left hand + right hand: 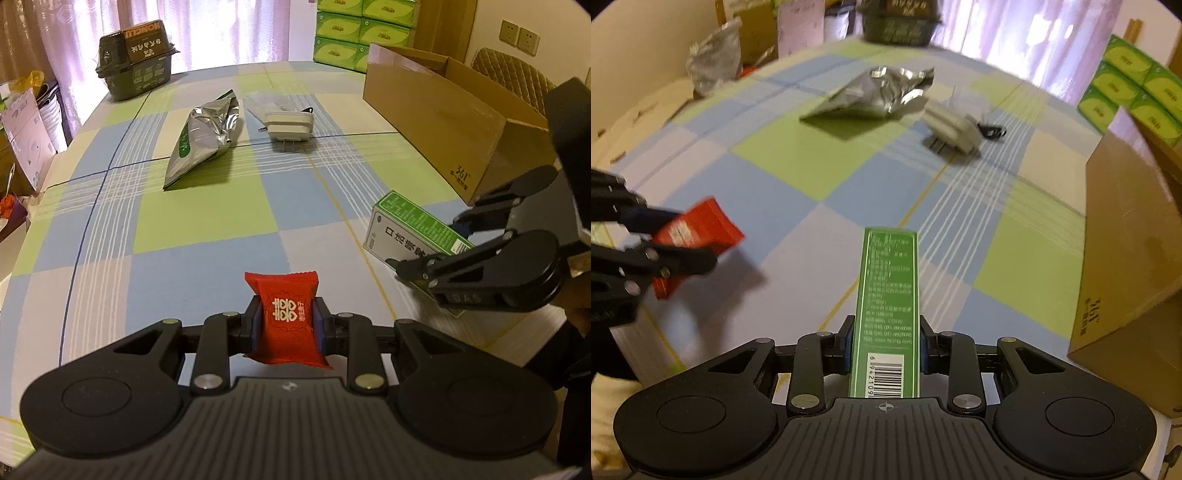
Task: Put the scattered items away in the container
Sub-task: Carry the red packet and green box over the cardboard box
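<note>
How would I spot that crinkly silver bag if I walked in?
Find the checked tablecloth and look at its far half, short of the dark tub. The silver foil pouch lies flat there, left of a white plug adapter. It is the only shiny, crumpled thing.

Backlit pink curtains (207, 33), perhaps sheer.

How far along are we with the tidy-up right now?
Done: nothing I can confirm; the inside of the cardboard box is hidden. In hand: the left tool grips the red candy packet, and the right tool grips the green and white carton; neither has reached the box. Left: the silver foil bag and the white plug adapter lie on the checked tablecloth.
</note>
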Action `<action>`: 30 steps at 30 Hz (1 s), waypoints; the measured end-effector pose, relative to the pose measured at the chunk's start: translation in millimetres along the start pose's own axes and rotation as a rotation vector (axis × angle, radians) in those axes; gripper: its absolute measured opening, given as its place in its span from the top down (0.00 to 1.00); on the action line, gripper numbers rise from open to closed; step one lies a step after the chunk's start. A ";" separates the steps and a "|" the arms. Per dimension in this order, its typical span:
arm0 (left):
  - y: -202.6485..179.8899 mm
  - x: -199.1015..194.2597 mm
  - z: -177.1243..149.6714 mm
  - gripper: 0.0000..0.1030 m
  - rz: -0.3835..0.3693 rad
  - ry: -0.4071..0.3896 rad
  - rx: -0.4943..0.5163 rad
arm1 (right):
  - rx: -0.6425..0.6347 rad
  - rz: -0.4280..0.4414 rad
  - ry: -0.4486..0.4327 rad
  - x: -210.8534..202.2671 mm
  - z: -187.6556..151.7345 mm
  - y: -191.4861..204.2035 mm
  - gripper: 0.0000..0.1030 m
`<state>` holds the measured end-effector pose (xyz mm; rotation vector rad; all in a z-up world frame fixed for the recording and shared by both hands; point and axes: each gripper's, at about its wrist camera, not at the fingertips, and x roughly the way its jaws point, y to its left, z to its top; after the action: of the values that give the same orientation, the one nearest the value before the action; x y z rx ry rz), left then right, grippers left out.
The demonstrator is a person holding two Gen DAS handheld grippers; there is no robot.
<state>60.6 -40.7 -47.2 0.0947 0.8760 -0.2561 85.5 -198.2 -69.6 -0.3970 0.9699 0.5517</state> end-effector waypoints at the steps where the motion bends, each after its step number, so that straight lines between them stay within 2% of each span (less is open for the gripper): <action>1: 0.7 -0.4 0.5 0.78 0.000 -0.003 -0.002 | 0.012 0.008 -0.006 -2.3 0.1 -1.7 0.68; 10: -2.6 -10.7 6.5 0.78 -0.003 -0.034 0.001 | 0.062 0.005 -0.131 -50.8 2.4 -5.5 0.68; 30: -41.5 -30.5 25.3 0.78 -0.025 -0.064 0.077 | 0.197 -0.042 -0.220 -104.9 -30.3 -32.0 0.68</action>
<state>50.1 -79.9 -6.7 0.1463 0.8037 -0.3149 38.0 -267.6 7.0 -0.1755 0.7936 0.4469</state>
